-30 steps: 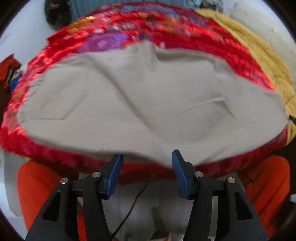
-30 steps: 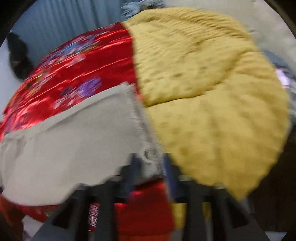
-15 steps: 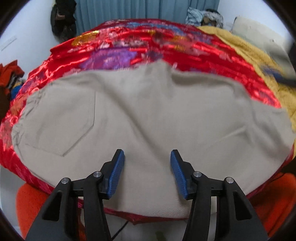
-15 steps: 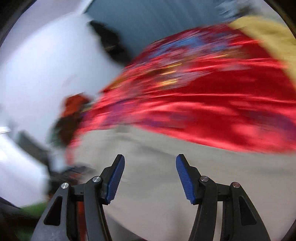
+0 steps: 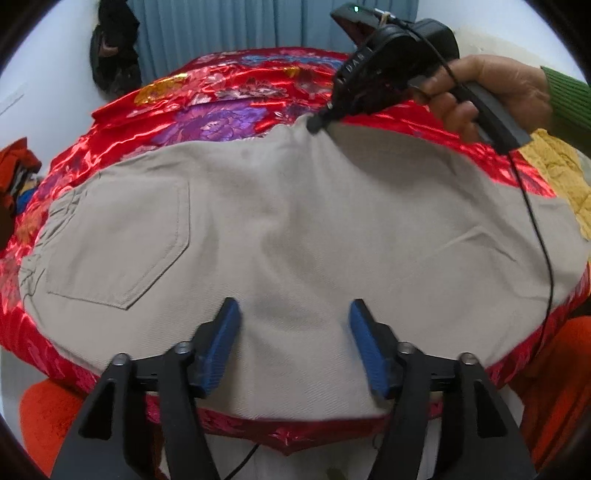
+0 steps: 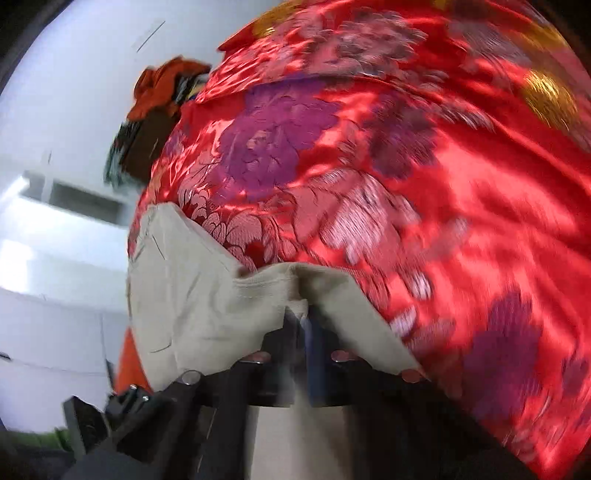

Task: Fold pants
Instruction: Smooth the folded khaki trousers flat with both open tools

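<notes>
Beige pants lie spread flat on a red floral bedspread, back pocket at the left. My left gripper is open and empty, hovering over the near edge of the pants. My right gripper shows in the left wrist view at the far edge of the pants, held by a hand, its tips pinching the cloth there. In the right wrist view the right gripper is shut on a raised fold of the pants, with the bedspread beyond.
A yellow blanket lies at the right of the bed. Orange clothes are piled at the bed's left side. A blue curtain and a dark hanging bag stand behind. An orange seat is below the bed edge.
The left gripper moved forward over the pants. The right gripper swung from the pants' right end across to the far edge, opened on the way, and has shut on the cloth there.
</notes>
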### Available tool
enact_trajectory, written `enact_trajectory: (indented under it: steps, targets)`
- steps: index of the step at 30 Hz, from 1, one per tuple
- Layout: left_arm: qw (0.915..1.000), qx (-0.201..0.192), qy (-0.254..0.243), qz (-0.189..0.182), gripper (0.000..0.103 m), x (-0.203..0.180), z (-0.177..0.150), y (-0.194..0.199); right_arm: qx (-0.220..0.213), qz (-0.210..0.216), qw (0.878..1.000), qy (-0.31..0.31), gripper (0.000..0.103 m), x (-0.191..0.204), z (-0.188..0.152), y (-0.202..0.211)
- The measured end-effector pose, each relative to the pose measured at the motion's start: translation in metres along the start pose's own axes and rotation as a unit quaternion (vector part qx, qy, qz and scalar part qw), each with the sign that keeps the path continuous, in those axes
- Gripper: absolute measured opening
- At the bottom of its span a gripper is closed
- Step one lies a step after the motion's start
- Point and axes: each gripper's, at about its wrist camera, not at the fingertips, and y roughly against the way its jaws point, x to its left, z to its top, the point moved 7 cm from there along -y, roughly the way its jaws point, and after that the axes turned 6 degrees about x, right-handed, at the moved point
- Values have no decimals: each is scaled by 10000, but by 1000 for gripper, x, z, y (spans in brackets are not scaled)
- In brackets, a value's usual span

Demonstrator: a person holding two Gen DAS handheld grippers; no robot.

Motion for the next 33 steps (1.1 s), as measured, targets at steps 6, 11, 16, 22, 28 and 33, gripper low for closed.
enact_trajectory:
  steps: [6, 11, 16, 22, 28, 33]
  targets:
    - [9989, 131, -314, 334, 75, -4, -4, -16, -249, -1084, 9929, 422, 11, -9, 17, 0]
    - [9989, 105, -282, 348, 75, -3, -5, -10, -1365, -1205, 9824, -416, 45, -41, -13, 65]
    - [9986, 115, -288, 420, 77, -5, -4, -11, -1787, 284, 9824, -451, 55, -18, -120, 117]
    - [9986, 173, -192, 469, 78, -3, -3, -11, -1990, -2331, 9240, -2286, 49, -140, -315, 131]
    - [9993, 134, -118, 332, 78, -13, 2, 12, -3469, -2848, 8121, -3729, 39, -189, -426, 222]
    - [9977, 65, -621, -256, 78, -75, 19, 35, -2591, -2672, 8584, -3530, 60, -214, -436, 216]
